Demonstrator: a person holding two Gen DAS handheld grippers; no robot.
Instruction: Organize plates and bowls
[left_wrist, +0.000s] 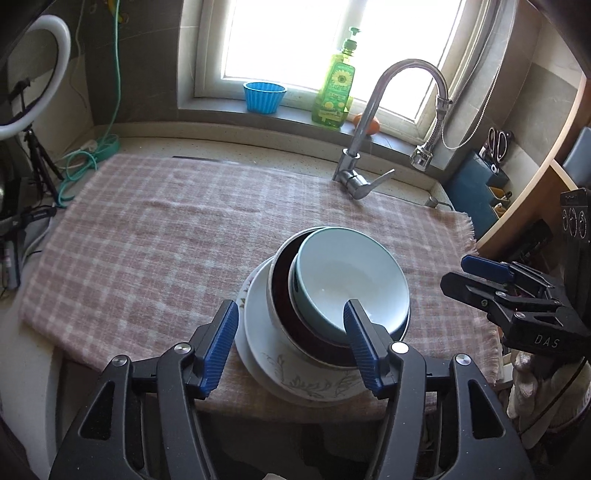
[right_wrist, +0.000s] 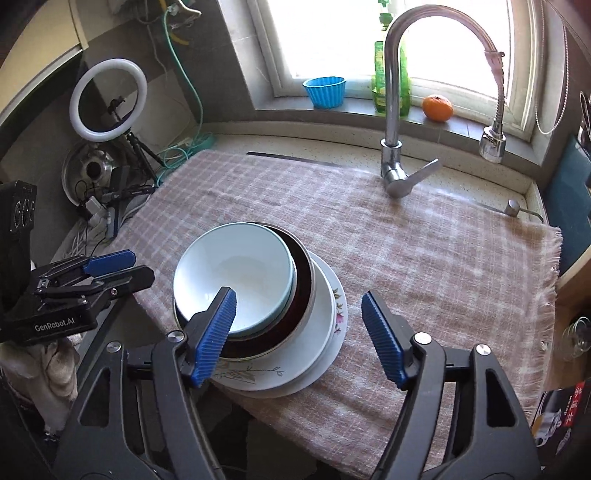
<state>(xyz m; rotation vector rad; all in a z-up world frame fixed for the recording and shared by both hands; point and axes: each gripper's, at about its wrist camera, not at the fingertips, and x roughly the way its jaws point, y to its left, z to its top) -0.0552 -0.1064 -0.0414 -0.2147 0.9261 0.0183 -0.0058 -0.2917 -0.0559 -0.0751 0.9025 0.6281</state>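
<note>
Stacked near the front edge of the fringed pink checked woven cloth (left_wrist: 155, 236): smooth pale-blue glazed bowl (left_wrist: 347, 277) inside dark maroon bowl (left_wrist: 295, 317), atop white floral ceramic plates (left_wrist: 266, 354). Left gripper (left_wrist: 291, 345) and right gripper (right_wrist: 299, 338), with ribbed blue pads, spread wide above the stack, gripping nothing.

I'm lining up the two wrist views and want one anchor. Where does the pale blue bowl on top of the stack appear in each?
Left wrist view: the pale blue bowl sits right of centre, nested in a dark bowl on white plates.
Right wrist view: the same bowl sits left of centre, atop the same stack.
Shared landmark: the chrome faucet, standing behind the stack before the window in both views.
</note>
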